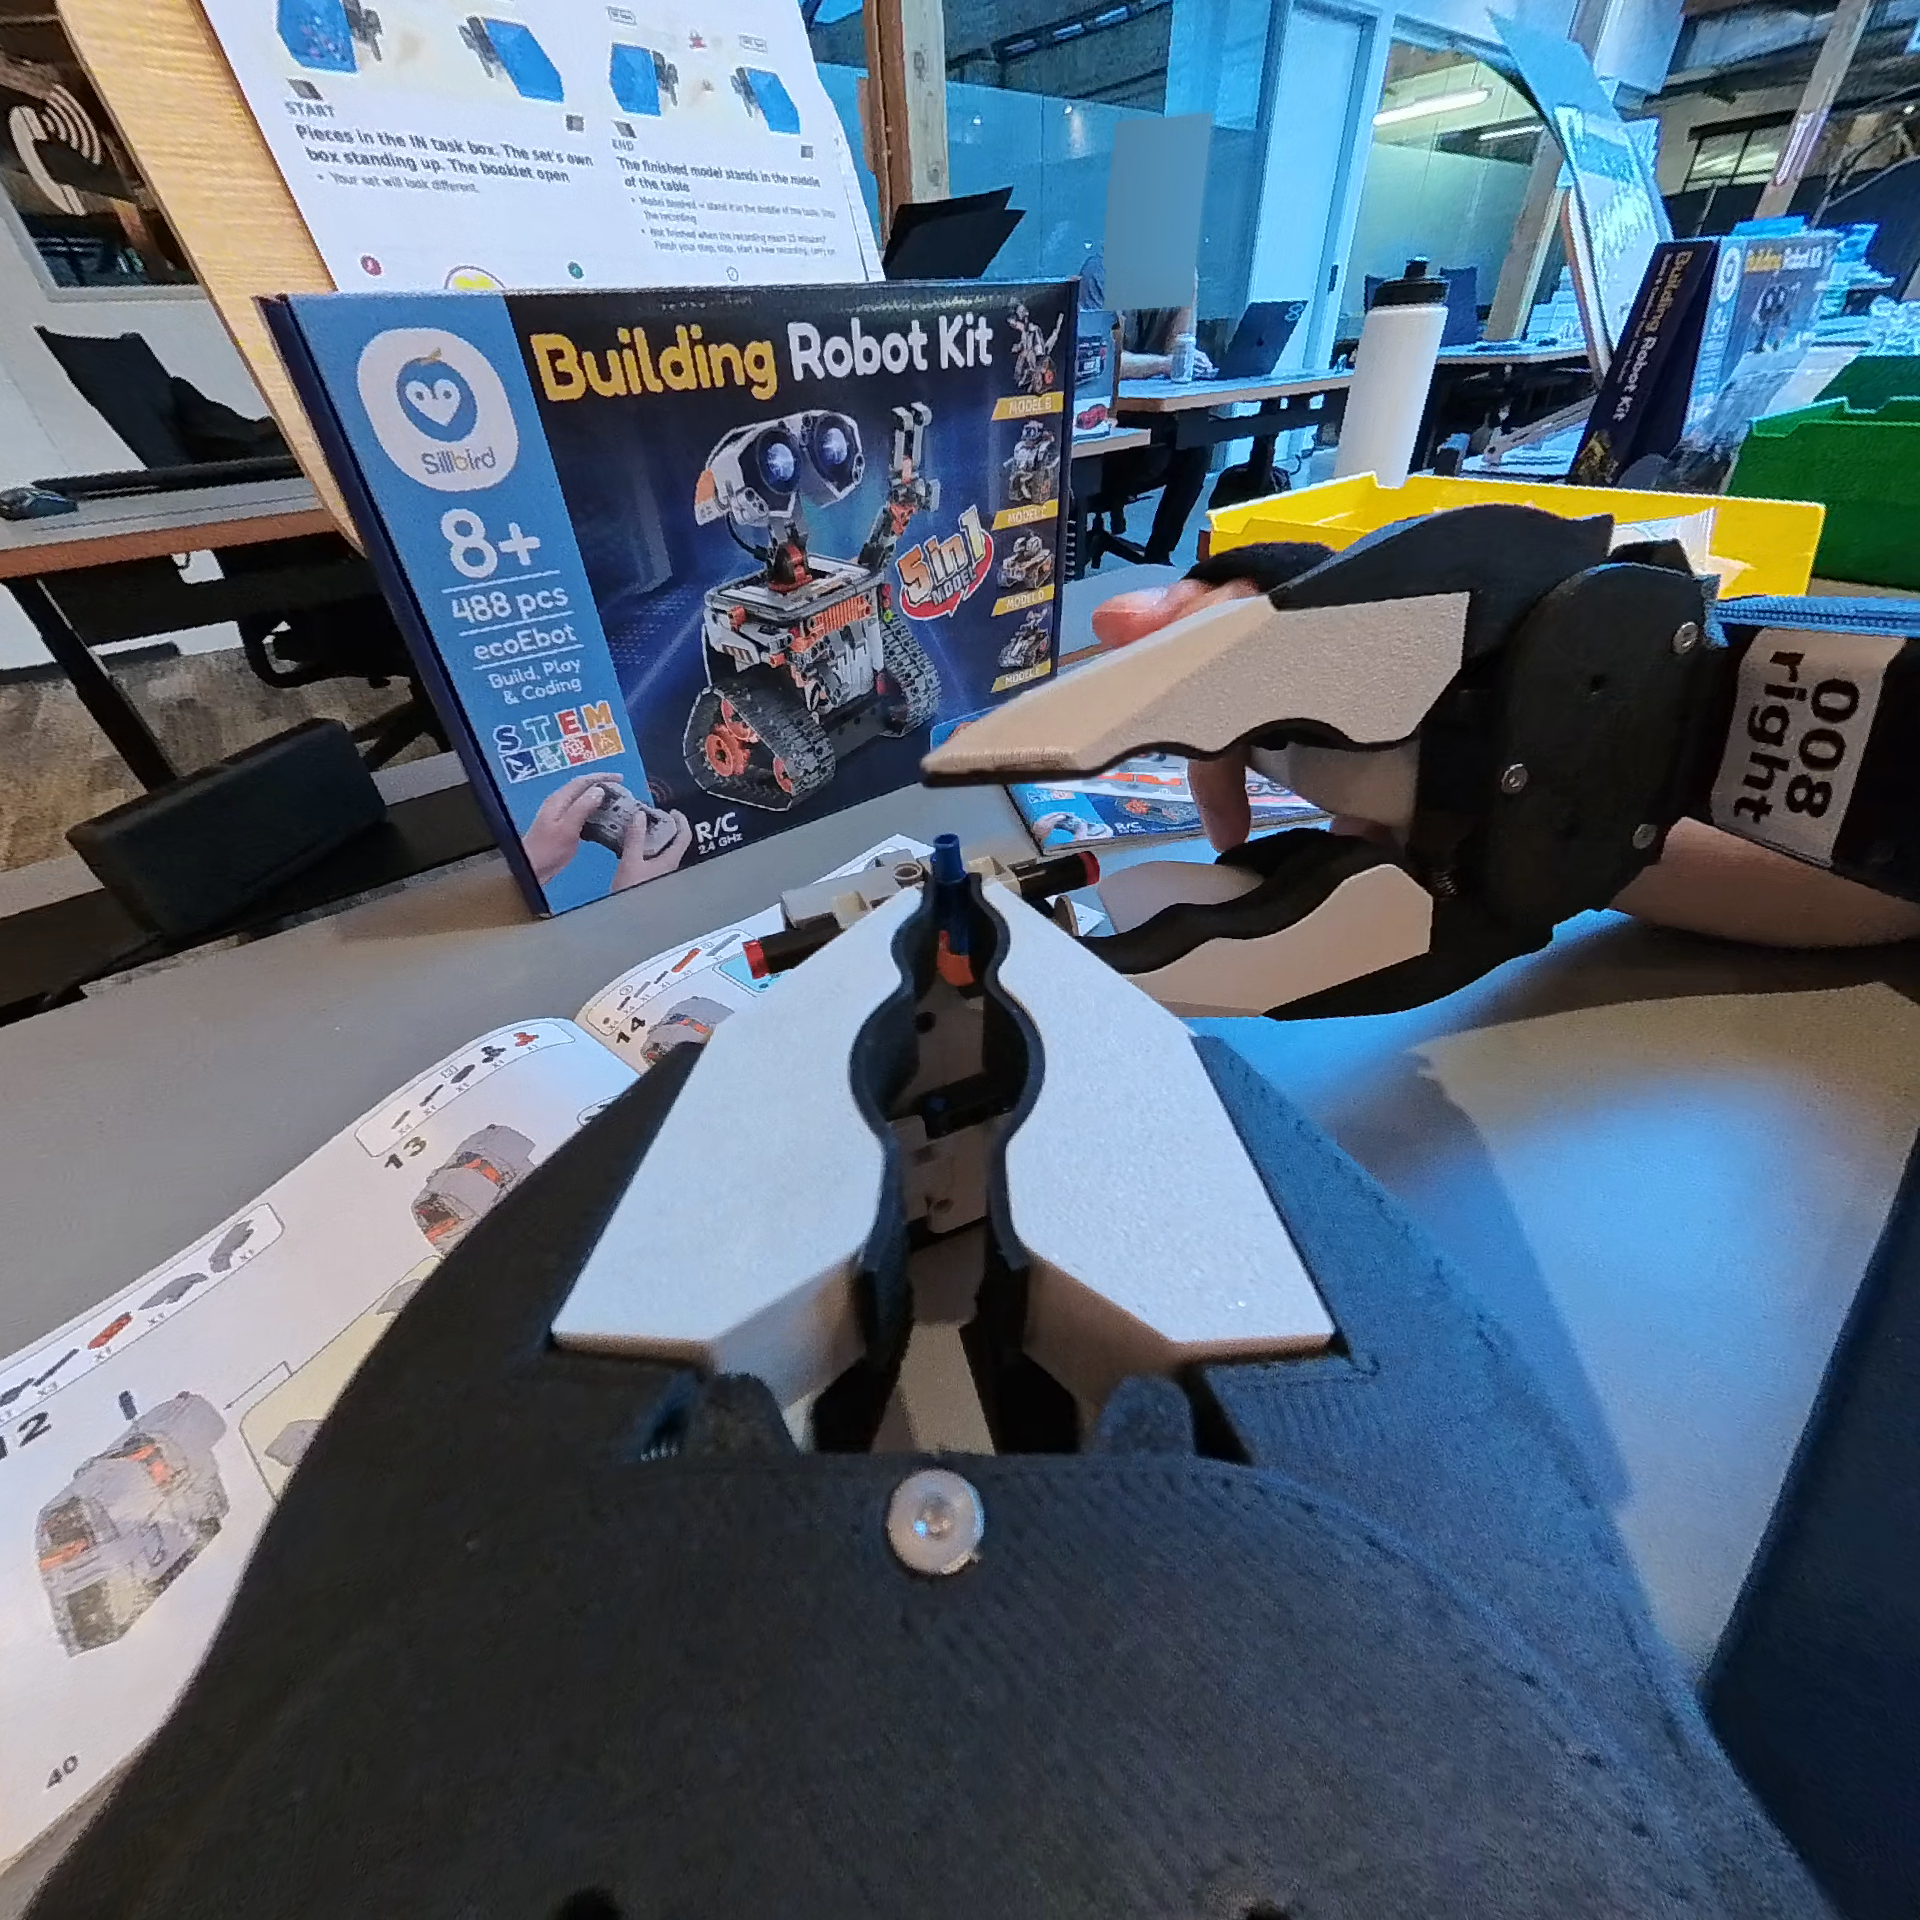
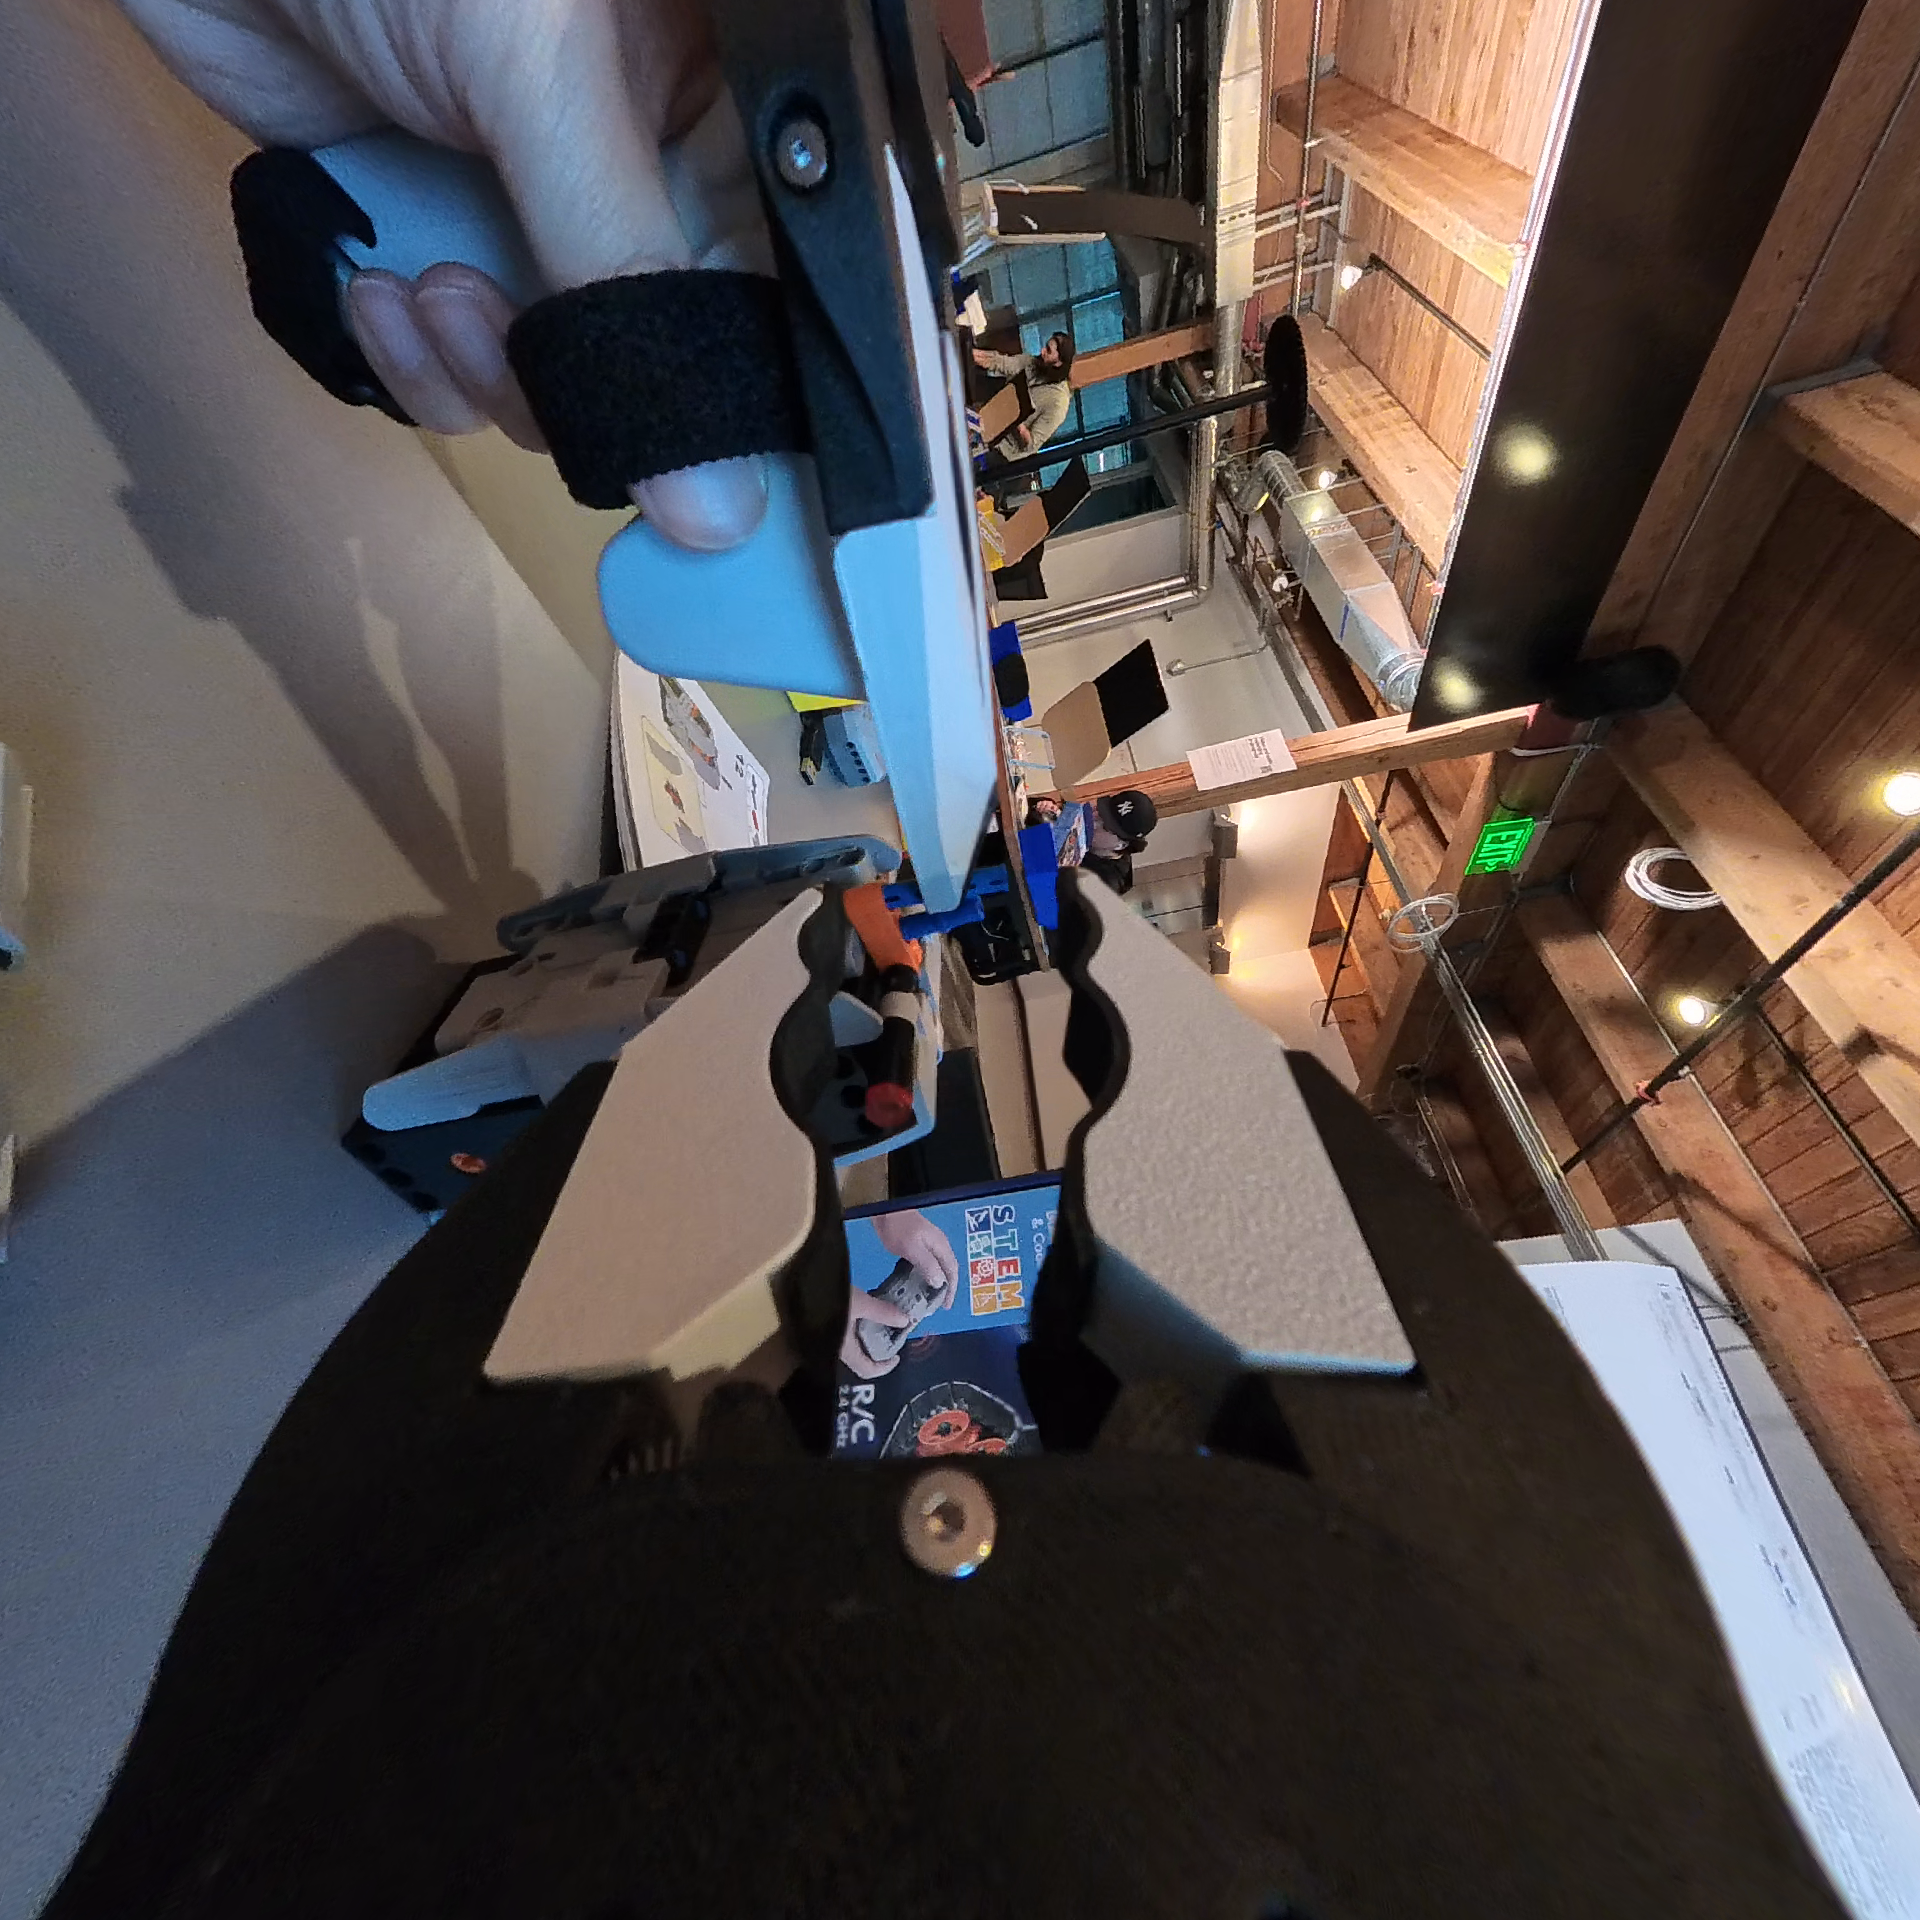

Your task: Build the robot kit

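My left gripper (image 1: 948,899) is shut on a partly built grey and white brick model (image 1: 862,899) and holds it just above the open booklet. A blue pin (image 1: 945,862) sticks up from the model between the fingertips, and black axles with red ends poke out on both sides. My right gripper (image 1: 1008,847) lies on its side at the right, jaws wide apart, one above and one below the model's right end. In the right wrist view my right gripper (image 2: 940,899) is open around the model's (image 2: 582,977) orange and blue pin (image 2: 940,922) end. The left gripper (image 2: 940,873) comes in from the top there.
An open instruction booklet (image 1: 312,1247) lies on the grey table (image 1: 1558,1195) at the left. The robot kit box (image 1: 665,582) stands upright behind. A second booklet (image 1: 1101,805), a yellow bin (image 1: 1507,520), a green bin (image 1: 1849,457) and a white bottle (image 1: 1387,384) are at the back right. Both grippers' tips are close together, under 4 cm apart.
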`<state>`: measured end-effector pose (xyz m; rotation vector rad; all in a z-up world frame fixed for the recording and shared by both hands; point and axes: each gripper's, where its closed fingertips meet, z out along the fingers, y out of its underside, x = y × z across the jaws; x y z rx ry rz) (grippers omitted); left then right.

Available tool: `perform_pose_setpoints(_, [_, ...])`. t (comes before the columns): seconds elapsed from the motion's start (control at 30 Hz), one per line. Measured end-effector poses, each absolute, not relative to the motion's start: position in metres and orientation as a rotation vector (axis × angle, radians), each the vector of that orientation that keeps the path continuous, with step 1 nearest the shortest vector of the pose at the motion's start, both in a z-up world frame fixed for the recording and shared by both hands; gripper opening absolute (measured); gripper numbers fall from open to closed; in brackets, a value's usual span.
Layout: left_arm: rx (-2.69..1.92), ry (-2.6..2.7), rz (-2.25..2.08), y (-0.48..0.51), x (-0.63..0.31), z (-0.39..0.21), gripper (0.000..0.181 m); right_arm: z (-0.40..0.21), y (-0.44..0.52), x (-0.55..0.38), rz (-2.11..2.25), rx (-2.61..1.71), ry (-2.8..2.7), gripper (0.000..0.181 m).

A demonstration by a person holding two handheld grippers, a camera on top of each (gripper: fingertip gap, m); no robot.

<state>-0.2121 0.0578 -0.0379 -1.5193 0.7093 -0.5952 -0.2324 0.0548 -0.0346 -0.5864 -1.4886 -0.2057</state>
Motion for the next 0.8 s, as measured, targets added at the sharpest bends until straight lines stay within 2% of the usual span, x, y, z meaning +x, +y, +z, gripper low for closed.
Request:
perform_pose_setpoints(0.3, [-1.516,0.671,-0.658,0.0561,-0.2154,-0.0382,0.002,-0.0375,0.0544,-0.2365,-0.17,-0.621,-1.514,0.034])
perform_pose_setpoints(0.63, [-1.478,0.665,-0.641,0.0552,-0.2178,-0.0388,0.002,-0.0374,0.0532,-0.24,-0.133,-0.606,-1.531,0.037])
perform_pose_setpoints(0.8, [-1.467,0.655,-0.636,0.0551,-0.2182,-0.0387,0.002,-0.0406,0.0522,-0.2409,-0.097,-0.607,-1.551,0.03])
